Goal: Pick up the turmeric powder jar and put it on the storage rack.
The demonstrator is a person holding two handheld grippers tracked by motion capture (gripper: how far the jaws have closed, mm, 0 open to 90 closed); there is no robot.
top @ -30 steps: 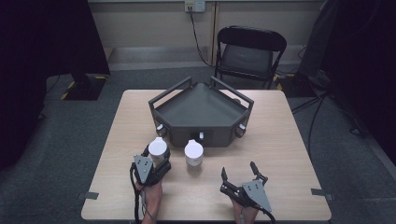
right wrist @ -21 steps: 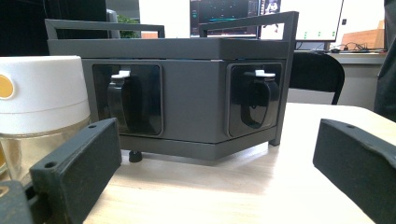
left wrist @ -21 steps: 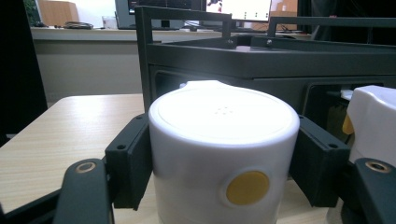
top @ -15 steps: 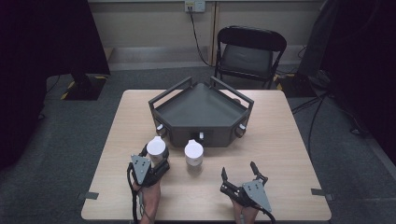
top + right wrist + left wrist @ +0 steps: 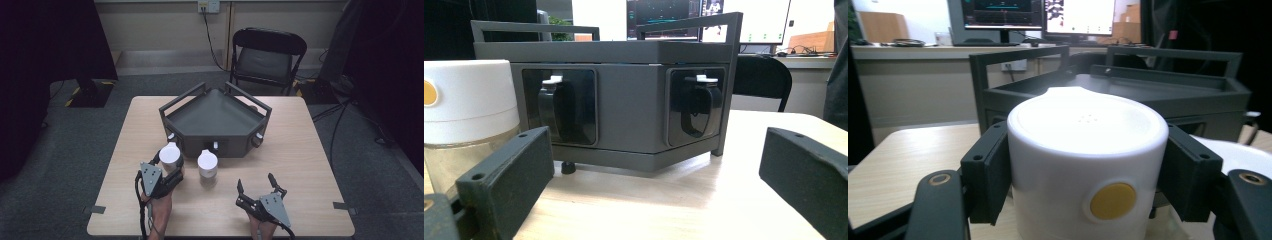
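Left gripper (image 5: 167,172) jaws clamped on white jar (image 5: 1088,165) near counter (image 5: 310,165) front edge; lift straight, clear second jar (image 5: 207,164) and dark rack (image 5: 215,120). Right gripper (image 5: 257,192) jaws apart, idle.

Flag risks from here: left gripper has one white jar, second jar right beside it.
1. The left gripper is clamped on the white lid of the held jar, not its body; if the lid is loose, the jar could drop.
2. The second jar stands close beside it and could be knocked over.
3. The dark tray sits just behind; its front edge could catch the jar.
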